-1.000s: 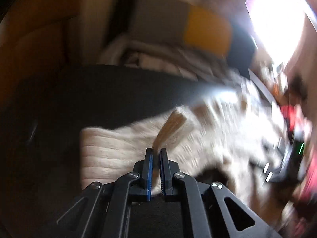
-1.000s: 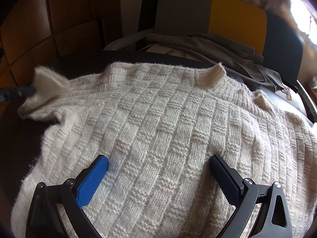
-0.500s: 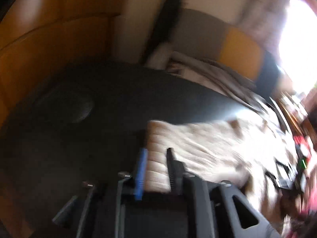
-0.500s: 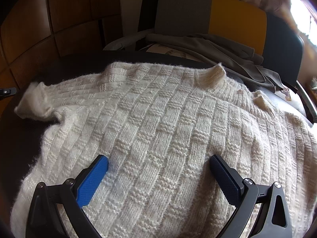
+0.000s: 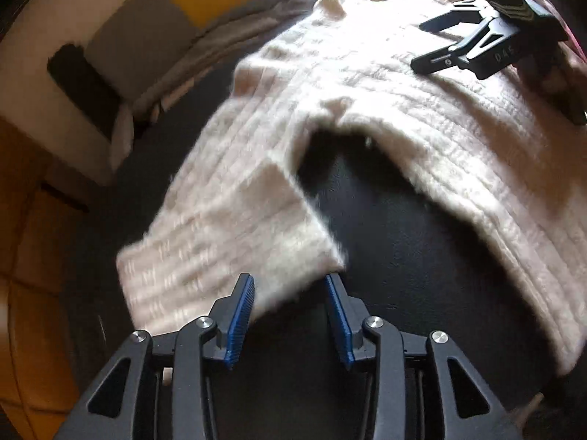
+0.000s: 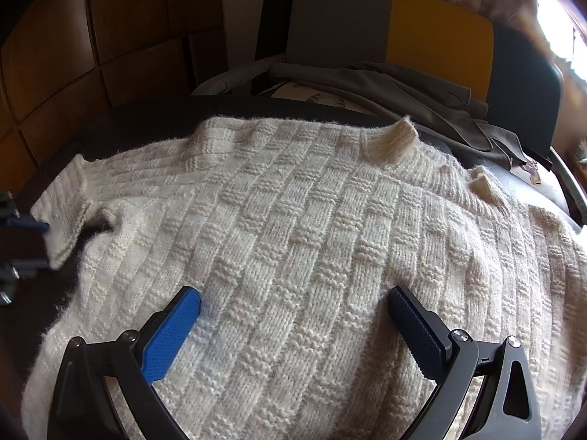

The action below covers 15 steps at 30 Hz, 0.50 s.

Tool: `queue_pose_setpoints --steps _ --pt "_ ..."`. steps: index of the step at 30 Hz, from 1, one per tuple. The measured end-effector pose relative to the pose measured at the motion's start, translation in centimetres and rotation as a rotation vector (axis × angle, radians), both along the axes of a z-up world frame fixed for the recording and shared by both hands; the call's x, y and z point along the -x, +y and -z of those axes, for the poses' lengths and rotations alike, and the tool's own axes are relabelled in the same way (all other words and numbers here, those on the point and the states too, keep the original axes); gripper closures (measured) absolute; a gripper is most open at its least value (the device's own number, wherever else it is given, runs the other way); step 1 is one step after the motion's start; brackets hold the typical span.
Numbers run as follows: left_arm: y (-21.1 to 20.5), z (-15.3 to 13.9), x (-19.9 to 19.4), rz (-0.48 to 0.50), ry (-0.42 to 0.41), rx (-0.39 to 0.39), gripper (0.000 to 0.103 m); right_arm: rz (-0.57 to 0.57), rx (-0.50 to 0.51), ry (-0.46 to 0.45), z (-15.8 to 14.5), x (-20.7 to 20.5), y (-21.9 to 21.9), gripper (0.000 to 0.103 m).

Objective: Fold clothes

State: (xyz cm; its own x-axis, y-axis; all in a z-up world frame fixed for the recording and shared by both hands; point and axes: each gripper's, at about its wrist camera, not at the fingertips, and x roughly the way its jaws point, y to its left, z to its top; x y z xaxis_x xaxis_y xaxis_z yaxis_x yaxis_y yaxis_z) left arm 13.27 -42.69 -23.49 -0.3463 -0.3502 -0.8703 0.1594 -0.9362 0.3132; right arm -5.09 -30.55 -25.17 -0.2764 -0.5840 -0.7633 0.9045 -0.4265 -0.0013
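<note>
1. The cream basket-weave knitted sweater [image 6: 312, 242] lies spread flat on a dark, black-topped table [image 5: 396, 242], its ribbed collar [image 6: 394, 139] at the far edge, toward a grey-and-yellow upholstered chair [image 6: 389, 25].
2. The left gripper [image 5: 290, 304] is held low over the table, pointing along the sweater's short sleeve [image 5: 234, 227]. Its blue-padded tongs stand apart with the ribbed cuff edge lying between their tips, clamped on nothing.
3. The right gripper [image 6: 293, 315] hovers over the lower middle of the sweater's body, tilted down toward the knit. Its tongs are spread wide, with only flat fabric between them.
4. The left wrist view alone shows the gap of bare table between sleeve and body, and the right gripper from outside, black and splayed over the knit near the top right corner.
5. The right wrist view alone shows the whole chest pattern in sharp detail, a crumpled grey garment [image 6: 396, 84] on the chair seat, brown wooden panelling [image 6: 110, 36] at left, and the left gripper's blue pad at the sleeve's edge on the far left.
</note>
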Motion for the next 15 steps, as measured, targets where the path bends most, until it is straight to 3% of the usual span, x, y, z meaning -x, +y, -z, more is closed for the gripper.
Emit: queue_pose_setpoints --steps 1,3,4,6,10,12,15 --pt "-1.0 -0.2 0.0 -0.056 0.027 -0.079 0.067 0.0 0.0 0.0 0.1 0.0 0.0 0.0" --pt "-2.3 -0.4 -0.5 -0.146 0.089 -0.127 0.097 0.0 0.0 0.0 0.0 0.0 0.0 0.0" --pt "-3.0 -0.7 -1.1 -0.194 0.127 -0.157 0.097 0.001 -0.001 0.001 0.1 0.0 -0.1 0.0" --pt "-5.2 -2.1 -3.2 -0.318 0.278 -0.271 0.097 0.002 -0.002 0.001 0.1 0.0 -0.2 0.0" --pt "-11.0 -6.3 -12.4 -0.671 0.71 -0.485 0.097 0.004 -0.002 0.003 -0.1 0.1 0.0 0.0" --pt "-13.0 -7.4 -17.3 -0.81 0.854 -0.508 0.098 0.005 -0.003 0.004 -0.2 0.1 0.0 0.0" --pt "-15.2 -7.5 -23.3 -0.991 0.93 -0.478 0.098 0.005 -0.003 0.005 -0.1 0.0 0.0 0.0"
